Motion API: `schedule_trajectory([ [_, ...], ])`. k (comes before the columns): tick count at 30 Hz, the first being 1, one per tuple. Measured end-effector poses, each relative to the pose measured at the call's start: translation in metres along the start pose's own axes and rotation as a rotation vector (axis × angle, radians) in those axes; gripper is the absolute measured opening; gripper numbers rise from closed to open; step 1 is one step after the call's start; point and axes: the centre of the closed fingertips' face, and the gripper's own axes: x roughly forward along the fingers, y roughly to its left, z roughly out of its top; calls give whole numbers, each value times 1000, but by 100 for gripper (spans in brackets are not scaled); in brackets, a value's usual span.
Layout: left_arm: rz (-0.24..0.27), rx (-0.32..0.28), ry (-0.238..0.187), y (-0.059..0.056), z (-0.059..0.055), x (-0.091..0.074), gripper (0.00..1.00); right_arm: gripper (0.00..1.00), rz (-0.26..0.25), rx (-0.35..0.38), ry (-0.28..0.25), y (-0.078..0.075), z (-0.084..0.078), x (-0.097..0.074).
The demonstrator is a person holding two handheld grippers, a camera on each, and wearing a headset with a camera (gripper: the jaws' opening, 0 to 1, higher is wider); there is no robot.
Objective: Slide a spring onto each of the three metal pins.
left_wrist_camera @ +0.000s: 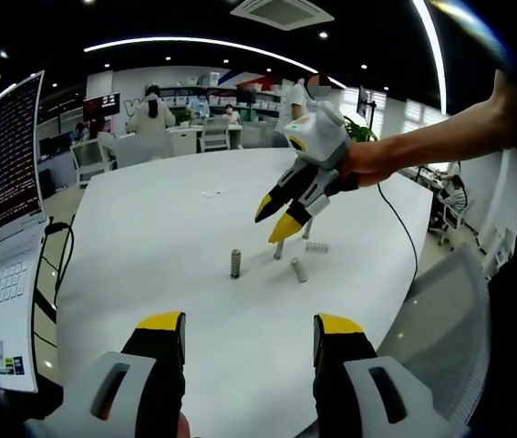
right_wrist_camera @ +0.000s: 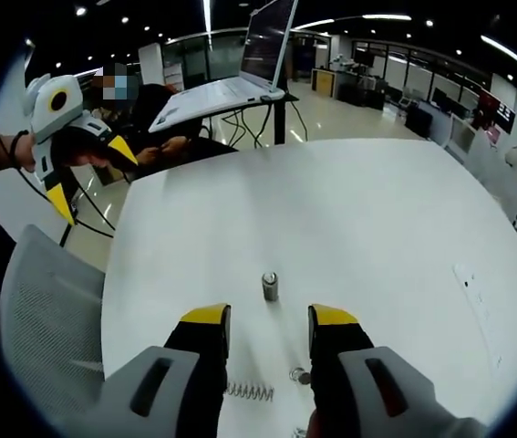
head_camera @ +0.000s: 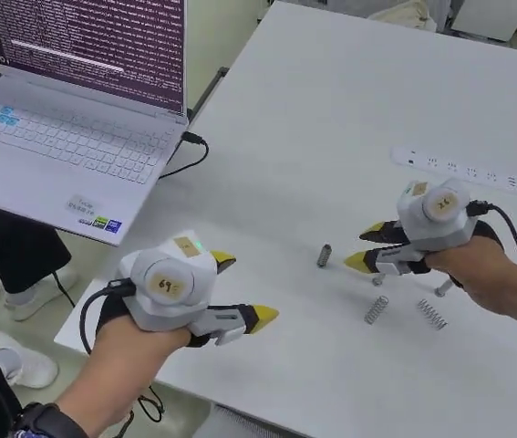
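A short metal pin wrapped in a spring (head_camera: 324, 255) stands upright on the white table (head_camera: 331, 109). Two bare pins (head_camera: 377, 279) (head_camera: 442, 288) stand to its right, with two loose springs (head_camera: 377, 309) (head_camera: 431, 313) lying in front of them. My right gripper (head_camera: 365, 247) hovers open and empty just right of the sprung pin, which its own view shows ahead of the jaws (right_wrist_camera: 269, 286), with a loose spring (right_wrist_camera: 249, 391) and a bare pin (right_wrist_camera: 300, 374) below them. My left gripper (head_camera: 242, 287) is open and empty over the table's near edge, well left of the parts.
An open laptop (head_camera: 76, 137) sits on a separate surface at the left, its cable (head_camera: 185, 160) hanging in the gap beside the table. A white power strip (head_camera: 463, 169) lies at the far right. A grey mesh chair (right_wrist_camera: 48, 310) stands at the table's near edge.
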Motion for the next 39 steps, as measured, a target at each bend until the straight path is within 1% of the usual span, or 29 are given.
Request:
schedule_trajectory([
  [2, -2, 4, 0, -1, 0, -1, 52, 36, -8, 13, -2, 1, -2, -4],
  [4, -3, 7, 1, -2, 1, -1, 52, 37, -24, 34, -29, 2, -2, -9],
  [7, -1, 4, -5, -1, 3, -2, 51, 38, -32, 61, -56, 1, -4, -13],
  [10, 1, 7, -7, -1, 5, -3, 51, 38, -49, 81, -80, 0, -6, -20],
  [14, 1, 11, -6, -1, 5, -3, 52, 39, -68, 97, -99, -2, -11, -29],
  [17, 1, 14, -4, -1, 6, -3, 52, 41, -88, 116, -120, -3, -13, -39],
  [19, 1, 15, -3, -1, 7, -2, 52, 42, -100, 131, -133, 1, -15, -45],
  [27, 0, 14, -10, 1, 12, 3, 52, 45, -143, 171, -162, -1, -30, -68],
  [29, -2, 16, -11, 0, 14, 4, 52, 46, -158, 188, -172, -5, -35, -77],
  [39, -12, 24, -17, 1, 23, 13, 53, 48, -208, 248, -207, -5, -54, -105],
])
